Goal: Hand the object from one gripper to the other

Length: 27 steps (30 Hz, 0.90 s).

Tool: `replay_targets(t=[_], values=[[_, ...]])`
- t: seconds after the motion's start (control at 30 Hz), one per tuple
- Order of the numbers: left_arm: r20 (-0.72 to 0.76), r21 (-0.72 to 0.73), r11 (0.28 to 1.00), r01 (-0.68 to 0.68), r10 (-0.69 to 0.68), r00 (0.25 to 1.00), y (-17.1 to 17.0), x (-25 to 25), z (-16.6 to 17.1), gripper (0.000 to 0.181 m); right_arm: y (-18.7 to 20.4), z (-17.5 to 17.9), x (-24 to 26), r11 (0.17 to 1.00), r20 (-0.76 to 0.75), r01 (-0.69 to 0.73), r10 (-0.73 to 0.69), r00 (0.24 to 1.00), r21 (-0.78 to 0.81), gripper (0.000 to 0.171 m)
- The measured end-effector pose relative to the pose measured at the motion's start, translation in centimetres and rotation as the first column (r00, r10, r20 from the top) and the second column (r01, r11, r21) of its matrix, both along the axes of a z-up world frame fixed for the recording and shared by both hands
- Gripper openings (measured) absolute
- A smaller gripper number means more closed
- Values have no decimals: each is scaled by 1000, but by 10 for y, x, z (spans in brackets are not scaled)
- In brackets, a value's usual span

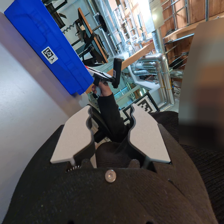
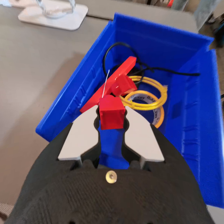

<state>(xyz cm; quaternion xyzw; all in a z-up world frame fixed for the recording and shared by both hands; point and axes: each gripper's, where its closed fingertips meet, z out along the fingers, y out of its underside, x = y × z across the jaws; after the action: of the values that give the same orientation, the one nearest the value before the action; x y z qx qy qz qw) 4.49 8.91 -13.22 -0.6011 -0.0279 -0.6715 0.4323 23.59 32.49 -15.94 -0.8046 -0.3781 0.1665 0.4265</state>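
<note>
- Left wrist view: the left gripper [image 1: 110, 109] has its jaws apart with nothing between them, only a black sleeve [image 1: 109, 116] seen through the gap. It is turned away from the work, toward a blue bin [image 1: 46, 46] on the pale table [image 1: 18, 109]. Farther off, a hand [image 1: 103, 89] holds the other gripper's handle beside the bin's rim.
- Right wrist view: the right gripper [image 2: 112, 109] is clamped on one block of a red plastic part [image 2: 112, 112] — a flat bar with square blocks along it — held above the open bin [image 2: 157, 46].
- Below it in the bin lie a coiled yellow cable [image 2: 151, 95], a roll of yellow tape [image 2: 158, 116] and a black cable [image 2: 121, 48].
- Handling, as I judge it: the part looks rigid, light and glossy, so it may slip. The free end of the bar — well clear of the gripped block — seems the best place for the other jaws to take hold.
</note>
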Motion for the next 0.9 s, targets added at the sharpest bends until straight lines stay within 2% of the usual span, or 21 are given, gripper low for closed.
replay_targets(t=[0.13,0.3,0.47,0.57,0.63,0.73,0.83,0.9], values=[[-8,-2,1000,0,0,1000,0,0,-1,61,-6,-26,3,997,135,-19,29,990,-75,38],[15,0,1000,-15,15,1000,0,-5,2,59,-2,-17,6,999,107,9,-4,994,-47,43],[-4,6,1000,-27,27,1000,1,-7,1,59,-7,22,-6,993,36,-3,-1,999,118,49],[-53,19,999,-49,50,997,2,-8,0,58,-40,58,-46,959,-95,-137,165,982,249,48],[-117,56,995,-83,89,989,2,-11,3,59,-84,78,-83,915,-218,-282,349,911,287,45],[-294,141,974,-178,213,932,2,-24,6,59,-159,86,-128,823,-384,-499,568,728,270,41],[-395,232,923,-307,378,837,-1,-54,26,61,-215,60,-157,726,-441,-664,663,604,181,40],[-370,272,869,-414,491,789,-7,-86,54,59,-236,32,-168,680,-435,-726,687,583,100,39]])
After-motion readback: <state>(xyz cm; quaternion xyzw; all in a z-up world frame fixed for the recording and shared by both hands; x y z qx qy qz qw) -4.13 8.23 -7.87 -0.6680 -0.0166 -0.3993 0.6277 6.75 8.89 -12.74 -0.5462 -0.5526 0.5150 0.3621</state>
